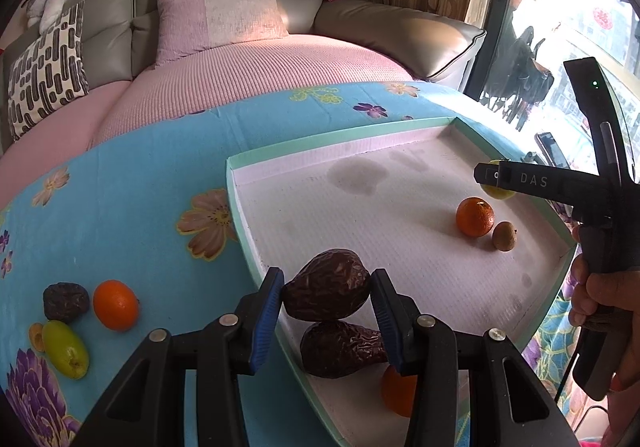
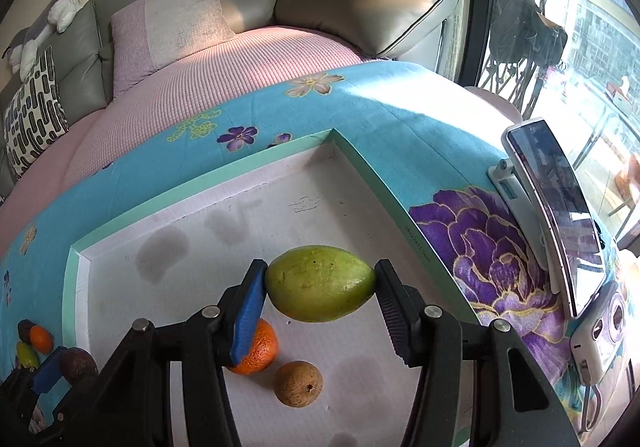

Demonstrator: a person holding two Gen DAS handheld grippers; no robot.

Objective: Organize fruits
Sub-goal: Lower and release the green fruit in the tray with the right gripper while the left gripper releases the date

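Wrinkled, dark-brown dried date [image 1: 327, 290], teardrop-shaped, clamped between the left gripper [image 1: 327, 301] pads over the white-lined tray's [image 1: 240, 177] near-left corner; long axis runs across the jaws. A second date [image 1: 340, 347] lies beneath it in the tray. Further right, the right gripper [image 2: 320, 291] pinches a smooth green oval fruit [image 2: 320, 282] end to end, axis crosswise, above a dimpled mandarin [image 2: 260, 351].

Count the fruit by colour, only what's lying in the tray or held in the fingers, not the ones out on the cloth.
Dark brown: 2, the held dark brown fruit and the lying dark brown fruit
Orange: 2, the far orange and the near orange
Green: 1, the green fruit, held
Tan: 1, the tan fruit
Total: 6
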